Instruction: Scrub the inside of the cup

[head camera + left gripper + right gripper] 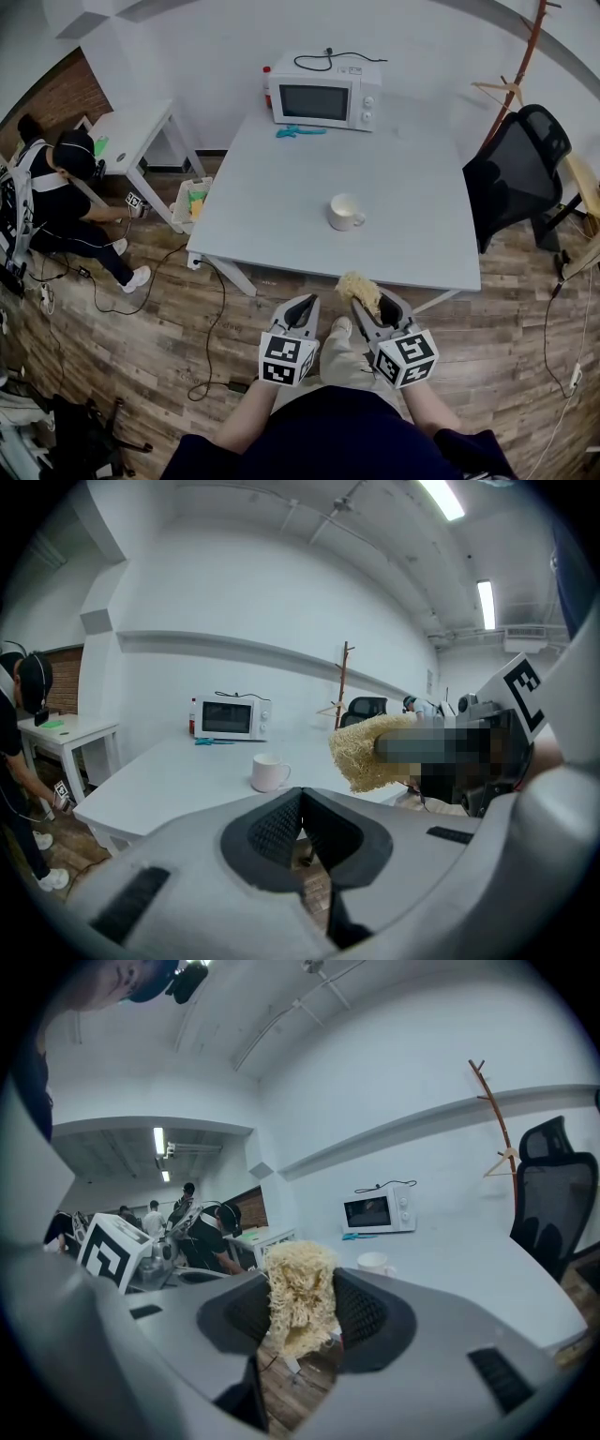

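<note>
Nearest: the person holding the tools stands on the wood floor (187, 309) at the near edge of the white table (281, 187), both tools held side by side, just short of that edge. The left gripper (305, 302) has its jaws pressed together with nothing between them. The right gripper (372, 300) is clamped on a yellowish fibrous scrubber (359, 287); the pad bulges out above and below the jaws and sticks out toward the table. The two grippers are near each other but not touching.

Further out, the white cup (345, 212) stands upright on the table, about mid-depth and right of centre, with its handle toward the chair side. It is well apart from both grippers and nothing touches it.

At the far edge of the table sits a white microwave (325, 100) with its door shut and a cable lying on top. A teal item (300, 131) lies just in front of it, and a red-capped bottle (266, 84) stands at its left side.

To the right of the table is a black office chair (516, 173), with a wooden coat stand (525, 56) behind it by the wall. Off to the left is a small white side table (131, 127), and a person in dark clothes (56, 197) crouches beside it.
</note>
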`<state>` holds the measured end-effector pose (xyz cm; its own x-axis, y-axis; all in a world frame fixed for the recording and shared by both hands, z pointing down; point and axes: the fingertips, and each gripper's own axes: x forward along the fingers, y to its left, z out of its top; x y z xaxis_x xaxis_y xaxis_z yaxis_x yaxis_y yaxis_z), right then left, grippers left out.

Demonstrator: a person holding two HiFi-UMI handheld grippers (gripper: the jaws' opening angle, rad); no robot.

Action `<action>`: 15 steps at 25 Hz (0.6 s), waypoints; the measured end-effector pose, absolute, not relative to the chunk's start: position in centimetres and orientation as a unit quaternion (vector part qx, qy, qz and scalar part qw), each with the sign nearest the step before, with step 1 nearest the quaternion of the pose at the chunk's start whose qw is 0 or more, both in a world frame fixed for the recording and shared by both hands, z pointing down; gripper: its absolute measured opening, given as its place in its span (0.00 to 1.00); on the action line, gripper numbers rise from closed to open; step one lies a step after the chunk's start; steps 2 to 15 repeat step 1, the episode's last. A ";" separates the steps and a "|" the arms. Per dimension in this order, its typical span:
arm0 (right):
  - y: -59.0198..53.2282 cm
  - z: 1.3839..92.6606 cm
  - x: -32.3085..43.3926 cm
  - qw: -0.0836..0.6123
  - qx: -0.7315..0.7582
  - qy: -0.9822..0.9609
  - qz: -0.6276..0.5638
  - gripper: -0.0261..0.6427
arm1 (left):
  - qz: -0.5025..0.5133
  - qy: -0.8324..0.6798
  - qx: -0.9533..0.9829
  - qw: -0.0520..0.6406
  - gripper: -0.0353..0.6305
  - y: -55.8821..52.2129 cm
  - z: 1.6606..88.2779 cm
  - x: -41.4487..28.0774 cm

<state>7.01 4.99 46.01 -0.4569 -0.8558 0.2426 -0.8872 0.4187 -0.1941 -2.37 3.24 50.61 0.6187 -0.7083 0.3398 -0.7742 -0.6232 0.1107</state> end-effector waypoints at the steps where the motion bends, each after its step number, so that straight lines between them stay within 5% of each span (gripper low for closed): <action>1: 5.0 46.0 7.1 0.054 0.518 -0.840 0.148 0.30 | 0.133 -0.416 0.891 0.124 0.08 3.2 50.6 -2.3; 15: 5.0 46.0 7.1 0.054 0.518 -0.840 0.148 0.30 | 0.133 -0.416 0.891 0.124 0.08 3.2 50.6 -2.3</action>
